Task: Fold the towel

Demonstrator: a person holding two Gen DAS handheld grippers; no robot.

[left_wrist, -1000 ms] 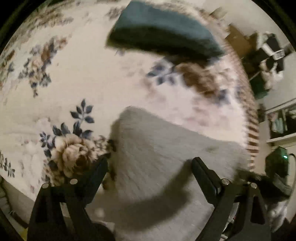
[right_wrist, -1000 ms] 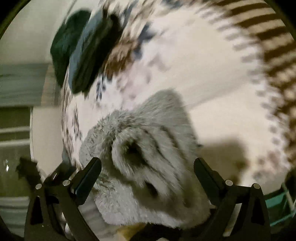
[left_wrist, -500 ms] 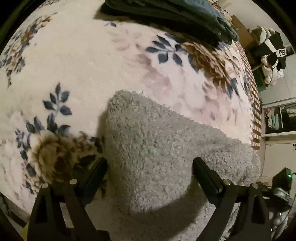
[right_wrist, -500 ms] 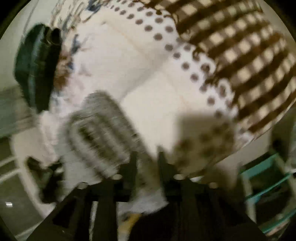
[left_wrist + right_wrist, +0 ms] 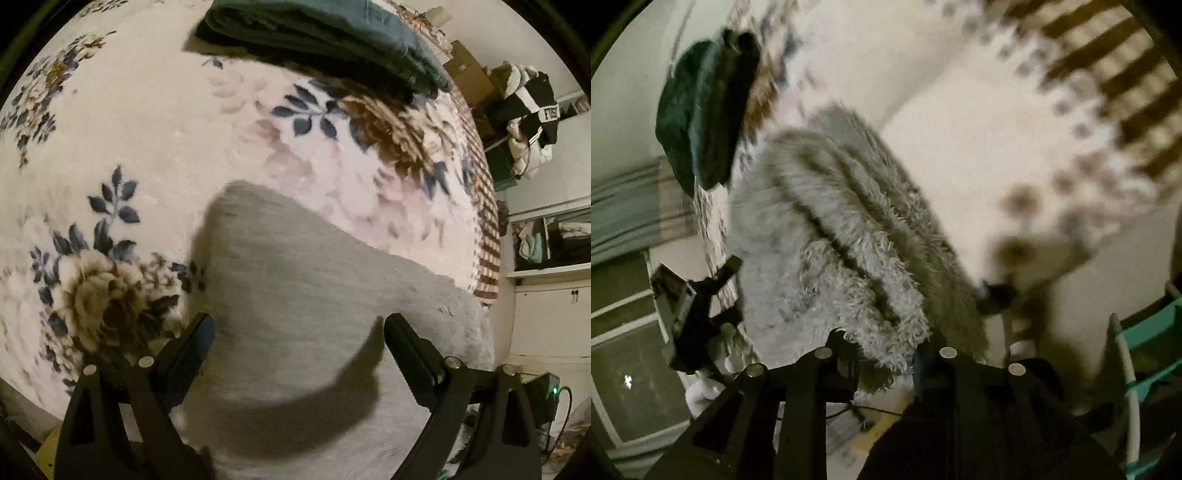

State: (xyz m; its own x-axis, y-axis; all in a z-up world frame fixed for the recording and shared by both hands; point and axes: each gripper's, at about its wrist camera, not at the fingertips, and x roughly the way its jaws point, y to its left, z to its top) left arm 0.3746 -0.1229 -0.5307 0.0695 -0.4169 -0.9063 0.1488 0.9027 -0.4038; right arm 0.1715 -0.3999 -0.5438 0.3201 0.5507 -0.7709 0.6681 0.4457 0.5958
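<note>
The right gripper [image 5: 886, 354] is clamped on the near edge of the shaggy grey towel [image 5: 842, 236], bunched ahead on the floral bed blanket [image 5: 147, 147]. The left gripper [image 5: 299, 339] hangs wide above it. Thick pile may slip, spoiling the fold.

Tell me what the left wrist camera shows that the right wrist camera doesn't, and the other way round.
Only the left wrist view shows the left gripper with its jaws wide apart over the flat part of the grey towel, plus the blue and brown flower print on the blanket. Only the right wrist view shows the right gripper with its jaws shut on the towel's bunched, ridged edge, and a teal frame beside the bed. Both show the grey towel and the dark green folded stack beyond it on the blanket.
</note>
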